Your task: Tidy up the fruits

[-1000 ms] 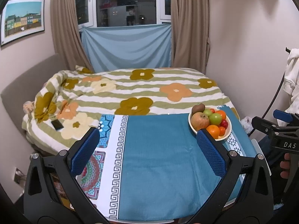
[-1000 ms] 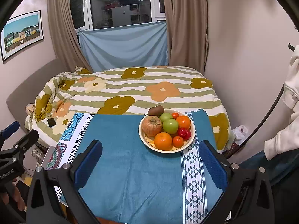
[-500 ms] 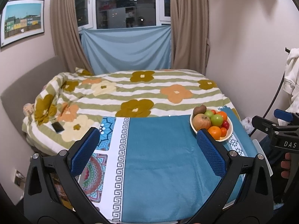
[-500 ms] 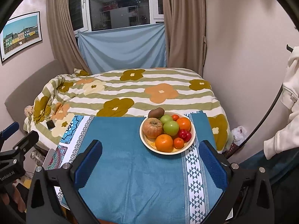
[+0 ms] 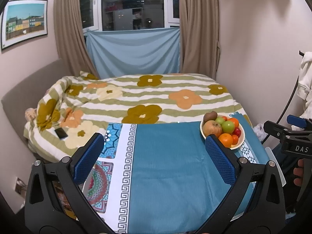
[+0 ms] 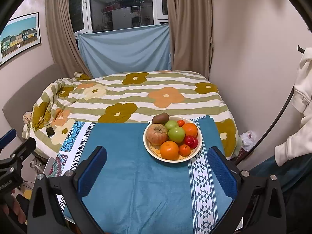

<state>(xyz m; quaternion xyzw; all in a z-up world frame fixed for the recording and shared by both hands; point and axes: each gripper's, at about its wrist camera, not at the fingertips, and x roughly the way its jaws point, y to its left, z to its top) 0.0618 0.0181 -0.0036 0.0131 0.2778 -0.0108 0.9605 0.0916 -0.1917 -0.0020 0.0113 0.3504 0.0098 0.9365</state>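
Now: left gripper [image 5: 155,152] jaws wide apart, holding nothing, above teal cloth [image 5: 165,165]. Right gripper [image 6: 157,167] likewise spread, unladen. Fruit bowl [image 6: 172,159] on cloth, far right part, ahead of right gripper; apple [image 6: 157,134], oranges, green fruit, kiwi [image 6: 160,117] inside. Flowered bed [image 6: 136,95] behind.

left wrist view: above near tabletop [image 5: 167,167] edge, faces far toward bed [image 5: 136,101], fruit bowl [image 5: 240,139] far right
right wrist view: further right, bowl [image 6: 148,146] centered, nearer
shared: tabletop, bowl, bed, window [image 6: 124,5]; each view catches the other gripper at its edge
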